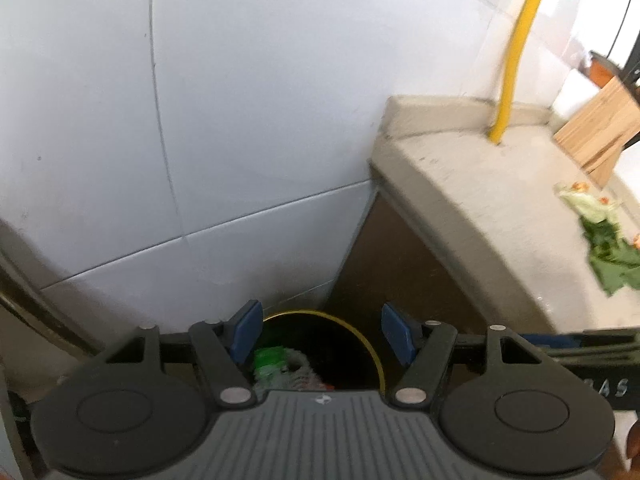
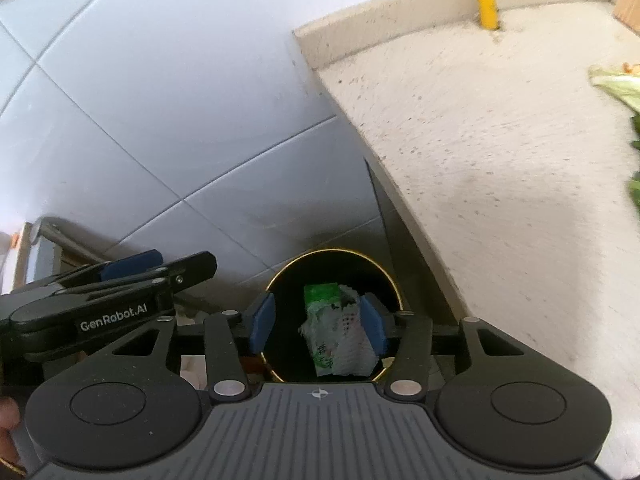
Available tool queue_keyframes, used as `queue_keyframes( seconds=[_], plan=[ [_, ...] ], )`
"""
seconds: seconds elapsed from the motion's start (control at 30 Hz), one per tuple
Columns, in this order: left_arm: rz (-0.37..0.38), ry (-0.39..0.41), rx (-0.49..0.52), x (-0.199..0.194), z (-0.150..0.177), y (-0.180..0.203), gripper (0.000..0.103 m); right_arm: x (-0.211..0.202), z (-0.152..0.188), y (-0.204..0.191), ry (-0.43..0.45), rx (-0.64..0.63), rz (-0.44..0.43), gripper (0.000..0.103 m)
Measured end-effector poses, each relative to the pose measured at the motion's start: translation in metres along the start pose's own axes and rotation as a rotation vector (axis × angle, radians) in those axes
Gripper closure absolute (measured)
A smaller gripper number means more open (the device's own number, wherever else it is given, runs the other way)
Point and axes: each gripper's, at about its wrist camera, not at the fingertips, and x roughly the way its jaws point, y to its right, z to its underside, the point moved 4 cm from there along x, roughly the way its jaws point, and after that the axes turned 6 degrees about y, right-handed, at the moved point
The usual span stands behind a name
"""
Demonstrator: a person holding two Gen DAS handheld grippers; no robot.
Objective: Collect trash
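Right gripper (image 2: pixel 318 326): standing open above bin, pads not pressing wrapper.
Left gripper (image 1: pixel 320 334): standing open, holding nothing.
Wrapper (image 2: pixel 336 330): lying inside black bin (image 2: pixel 280 280).
Leaf scraps (image 1: pixel 604 240): lying on counter (image 1: pixel 480 184), well apart.

Both grippers look alike: the left gripper (image 1: pixel 320 334) and right gripper (image 2: pixel 317 323) have blue pads, black linkage arms with silver pivot screws, round black discs and a ribbed grey body. White "GenRobot.AI" lettering marks the gripper at mid-left of the right wrist view.
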Motion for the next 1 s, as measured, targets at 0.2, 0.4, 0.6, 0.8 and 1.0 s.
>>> queue_keyframes(
  seconds=[0.2,0.4,0.6,0.8,1.0],
  plan=[
    [0.043,0.036,0.016,-0.012,-0.002,0.009,0.044,-0.018,0.008,-0.001,0.031,0.005,0.03,0.041],
    [0.047,0.047,0.058,-0.013,-0.004,0.016,0.044,-0.026,0.013,-0.006,0.046,0.02,0.061,0.039],
    [0.082,0.064,0.04,-0.018,-0.006,0.017,0.044,-0.028,0.015,-0.009,0.053,0.029,0.095,0.037],
    [0.107,0.08,0.014,-0.022,-0.008,0.017,0.044,-0.036,0.015,-0.01,0.071,0.04,0.128,0.031],
    [0.108,0.096,0.04,-0.024,-0.007,0.022,0.043,-0.043,0.014,-0.006,0.085,0.056,0.152,0.03]
  ],
)
